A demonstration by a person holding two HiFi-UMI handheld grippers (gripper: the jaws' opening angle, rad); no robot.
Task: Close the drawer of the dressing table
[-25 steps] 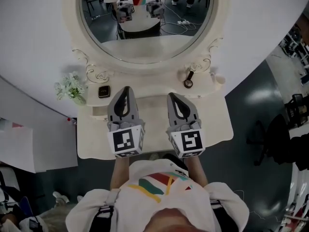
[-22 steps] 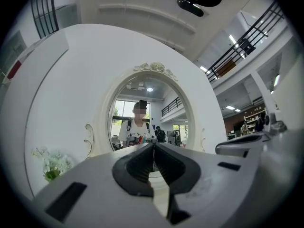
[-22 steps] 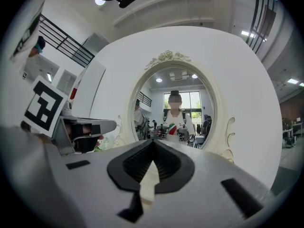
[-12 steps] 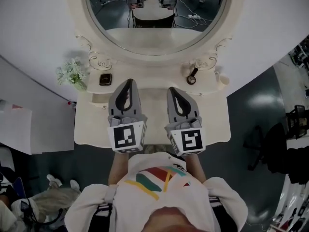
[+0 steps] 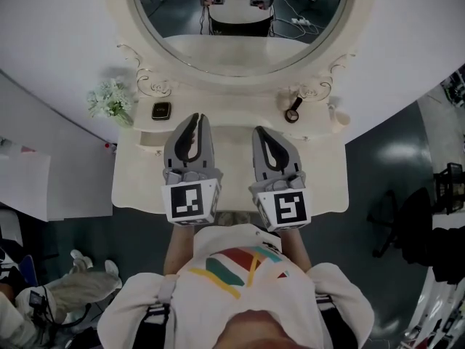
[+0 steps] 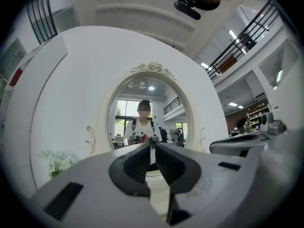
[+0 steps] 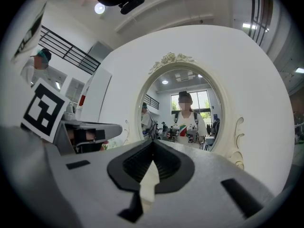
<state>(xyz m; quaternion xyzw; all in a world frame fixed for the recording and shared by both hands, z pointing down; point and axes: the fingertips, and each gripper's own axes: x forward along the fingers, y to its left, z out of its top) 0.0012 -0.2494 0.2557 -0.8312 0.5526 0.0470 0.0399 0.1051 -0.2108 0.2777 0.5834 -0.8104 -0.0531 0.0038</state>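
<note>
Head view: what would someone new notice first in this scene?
The big oval mirror in its cream frame fills the top and reflects both grippers. Below it, the left gripper and the right gripper are held side by side over the cream dressing table, both shut and empty, each with a black-and-white marker cube at its rear. A pale flower bunch sits at the table's far left.

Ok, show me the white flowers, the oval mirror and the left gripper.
white flowers [image 5: 110, 100], head view, on the blossoms.
oval mirror [image 5: 240, 49], head view, on the lower glass.
left gripper [image 5: 195, 118], head view, between its shut fingertips.
</note>
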